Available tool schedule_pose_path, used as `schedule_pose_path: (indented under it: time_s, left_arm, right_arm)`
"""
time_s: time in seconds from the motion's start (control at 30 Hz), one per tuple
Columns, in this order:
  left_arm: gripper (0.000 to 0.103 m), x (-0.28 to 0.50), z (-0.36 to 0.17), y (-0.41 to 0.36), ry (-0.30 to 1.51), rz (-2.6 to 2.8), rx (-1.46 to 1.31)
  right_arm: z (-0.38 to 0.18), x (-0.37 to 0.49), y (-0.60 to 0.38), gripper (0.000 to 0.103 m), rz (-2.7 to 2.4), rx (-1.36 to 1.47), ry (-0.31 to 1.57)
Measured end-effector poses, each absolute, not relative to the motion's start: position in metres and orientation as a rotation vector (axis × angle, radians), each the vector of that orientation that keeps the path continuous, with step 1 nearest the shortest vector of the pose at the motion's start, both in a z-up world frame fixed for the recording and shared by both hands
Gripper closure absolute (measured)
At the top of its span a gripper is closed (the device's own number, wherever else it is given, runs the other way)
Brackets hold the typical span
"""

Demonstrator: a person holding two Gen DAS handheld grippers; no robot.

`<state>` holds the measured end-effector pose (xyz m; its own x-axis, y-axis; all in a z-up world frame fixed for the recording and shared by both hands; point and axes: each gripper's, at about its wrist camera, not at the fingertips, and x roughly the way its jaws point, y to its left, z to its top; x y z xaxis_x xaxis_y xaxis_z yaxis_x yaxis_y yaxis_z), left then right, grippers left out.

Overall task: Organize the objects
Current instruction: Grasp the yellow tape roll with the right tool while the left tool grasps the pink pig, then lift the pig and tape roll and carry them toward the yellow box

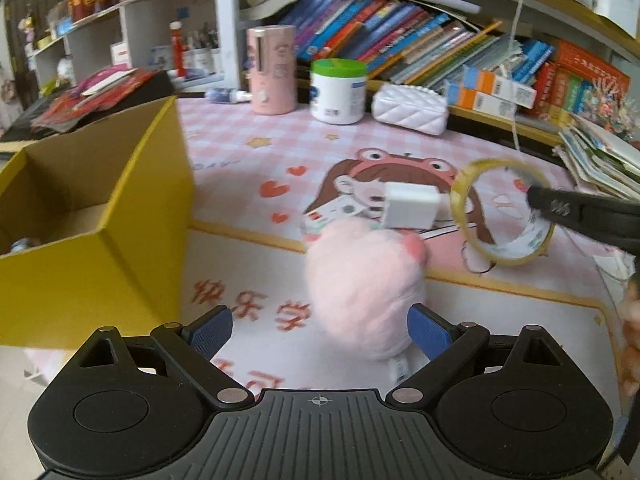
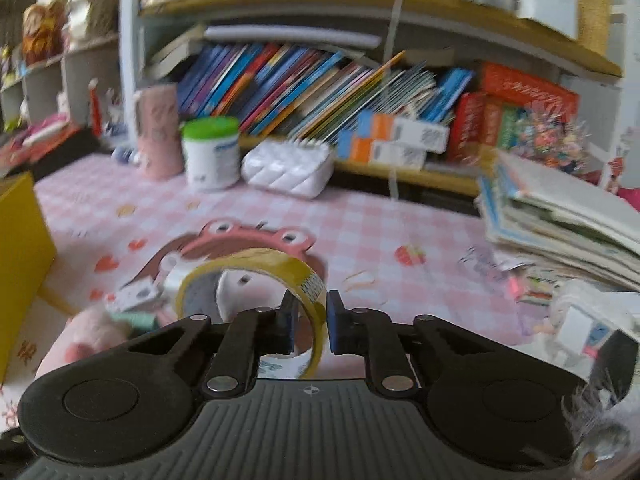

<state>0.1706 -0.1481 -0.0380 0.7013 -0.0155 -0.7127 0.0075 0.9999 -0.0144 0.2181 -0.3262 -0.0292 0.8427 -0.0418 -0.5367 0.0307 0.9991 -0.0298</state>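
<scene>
A yellow tape roll (image 2: 248, 266) stands on edge, its wall pinched between the blue pads of my right gripper (image 2: 312, 320), which is shut on it. In the left wrist view the same tape roll (image 1: 502, 212) hangs off the black tip of my right gripper (image 1: 536, 200), beside a white charger block (image 1: 408, 206). My left gripper (image 1: 320, 332) is open over the mat. A pink plush toy (image 1: 364, 280) lies between its fingers, close to the right pad and well apart from the left one. An open yellow cardboard box (image 1: 100, 200) stands to the left.
A pink cylinder (image 1: 272, 72), a green-lidded white jar (image 1: 339, 92) and a white quilted purse (image 1: 410, 110) line the back of the pink checked mat (image 1: 240, 152). Shelves of leaning books (image 1: 400, 32) rise behind. A stack of booklets (image 2: 560, 216) sits at right.
</scene>
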Motion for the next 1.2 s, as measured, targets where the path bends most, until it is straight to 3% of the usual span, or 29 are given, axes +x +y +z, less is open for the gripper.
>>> schedule_pose_path:
  time_s: [0.33,0.47,0.6,1.2]
  left_arm:
    - [0.009,0.211,-0.056,-0.169,0.841,0.008,-0.033]
    - [0.029,0.220,-0.065,-0.171,0.868,0.026,-0.051]
    - [0.037,0.220,-0.062,-0.176,0.851,0.024,-0.030]
    - [0.038,0.157,-0.015,-0.145,0.635,0.044,-0.063]
  right_arm:
    - [-0.021,0.208,-0.365,0.092,-0.092,0.037,0.562]
    - [-0.022,0.201,-0.365,0.092,-0.073,0.021,0.576]
    - [-0.023,0.197,-0.363,0.092,-0.060,0.003,0.583]
    - [-0.021,0.181,-0.330,0.092,0.035,0.017,0.598]
